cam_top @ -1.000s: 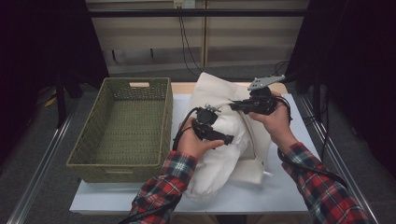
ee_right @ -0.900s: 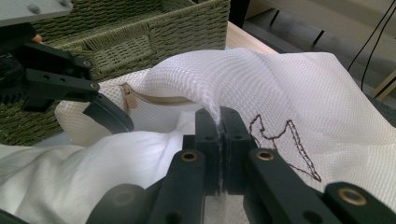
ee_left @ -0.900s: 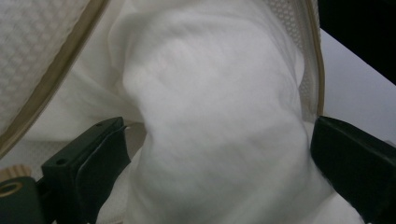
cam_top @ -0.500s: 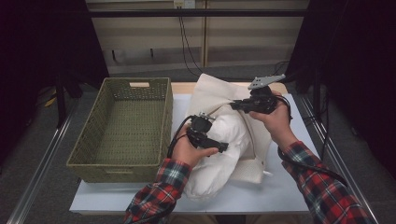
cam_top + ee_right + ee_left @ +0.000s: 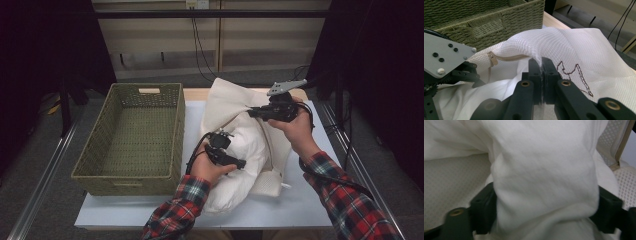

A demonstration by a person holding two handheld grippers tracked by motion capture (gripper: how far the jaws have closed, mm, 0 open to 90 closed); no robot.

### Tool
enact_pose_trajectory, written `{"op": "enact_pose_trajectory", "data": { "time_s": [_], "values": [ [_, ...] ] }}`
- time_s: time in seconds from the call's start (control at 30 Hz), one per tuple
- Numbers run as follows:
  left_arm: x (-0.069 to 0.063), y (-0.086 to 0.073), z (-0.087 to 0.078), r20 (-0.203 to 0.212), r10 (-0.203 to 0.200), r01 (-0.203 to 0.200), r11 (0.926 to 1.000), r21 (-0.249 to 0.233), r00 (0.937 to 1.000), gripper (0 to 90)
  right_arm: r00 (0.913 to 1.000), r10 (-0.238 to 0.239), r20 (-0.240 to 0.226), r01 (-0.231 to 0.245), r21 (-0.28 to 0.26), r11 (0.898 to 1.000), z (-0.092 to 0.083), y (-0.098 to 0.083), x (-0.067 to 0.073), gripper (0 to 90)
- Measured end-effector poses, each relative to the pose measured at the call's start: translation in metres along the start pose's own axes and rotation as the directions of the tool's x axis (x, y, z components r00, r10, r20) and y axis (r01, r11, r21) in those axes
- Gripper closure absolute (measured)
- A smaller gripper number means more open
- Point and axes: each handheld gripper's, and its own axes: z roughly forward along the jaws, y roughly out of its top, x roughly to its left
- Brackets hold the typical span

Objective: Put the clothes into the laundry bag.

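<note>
Right claw [image 5: 541,75] pressed together on a pinch of mesh bag [image 5: 574,47] edge, holding the zippered mouth lifted. Left claw [image 5: 239,162] just closing around a thick fold of white cloth [image 5: 544,182], jaws on either side of the bunch, pads apparently pressing its flanks. Cloth partly inside the bag and partly bulging out toward the near edge of the desk [image 5: 310,210], at centre; green wicker basket [image 5: 135,135] just to the left, touching or nearly touching the bag.

Risks, as judgement:
- Slip of the thin mesh from the right claw, caused by the pull of the stuffing; mouth then collapses over the cloth.
- Too shallow a bite by the left claw on soft, bulky cloth; fold squeezes out when pushed.
- Snagging of cloth on the zipper [image 5: 492,58] tape near the mouth.
- Drag of the whole bag toward the desk edge if both hands pull one way.
</note>
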Motion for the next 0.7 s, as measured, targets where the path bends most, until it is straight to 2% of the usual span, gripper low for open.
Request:
{"op": "enact_pose_trajectory", "data": {
  "time_s": [0.07,0.1,0.17,0.27,0.4,0.43,0.47,0.63,0.7],
  "values": [
    [0.000,-0.002,0.001,0.007,-0.028,0.028,0.9996,0.002,0.9996,33.0,1.0000,0.001,0.002,-0.001,-0.002,1.000,-0.002,0.000,-0.001,87.3],
    [0.001,-0.002,0.001,0.008,-0.023,0.022,0.9996,0.017,0.9997,41.2,1.0000,-0.002,0.003,0.002,-0.004,1.000,-0.002,0.000,-0.001,87.3],
    [0.001,-0.003,0.001,0.010,-0.039,0.039,0.9991,0.018,0.9992,52.1,1.0000,0.005,0.007,-0.005,-0.003,1.000,-0.003,0.000,-0.001,87.3],
    [0.000,0.000,-0.001,0.006,-0.055,0.054,0.9980,0.032,0.9985,60.9,1.0000,0.004,0.006,-0.004,-0.004,1.000,-0.003,-0.001,-0.001,87.3],
    [-0.003,0.006,-0.006,0.006,-0.036,0.036,0.9990,0.026,0.9993,64.6,1.0000,0.004,0.001,-0.004,0.000,1.000,-0.002,-0.001,0.001,87.3],
    [-0.005,0.010,-0.009,0.007,-0.018,0.018,0.9995,0.026,0.9998,65.1,1.0000,0.002,0.001,-0.002,0.002,1.000,-0.001,-0.001,0.002,87.3],
    [-0.006,0.012,-0.010,0.009,-0.025,0.025,0.9996,0.013,0.9996,65.4,1.0000,0.002,-0.002,-0.002,0.000,1.000,0.001,-0.001,0.003,87.3],
    [-0.014,0.026,-0.019,-0.005,0.028,-0.028,0.9996,0.007,0.9996,66.4,0.9999,-0.005,-0.014,0.005,0.003,1.000,0.005,0.001,0.008,87.3],
    [-0.014,0.029,-0.020,0.005,0.025,-0.025,0.9997,-0.009,0.9997,66.6,0.9998,-0.005,-0.018,0.005,0.001,1.000,0.004,0.002,0.009,87.3]
  ]
}}
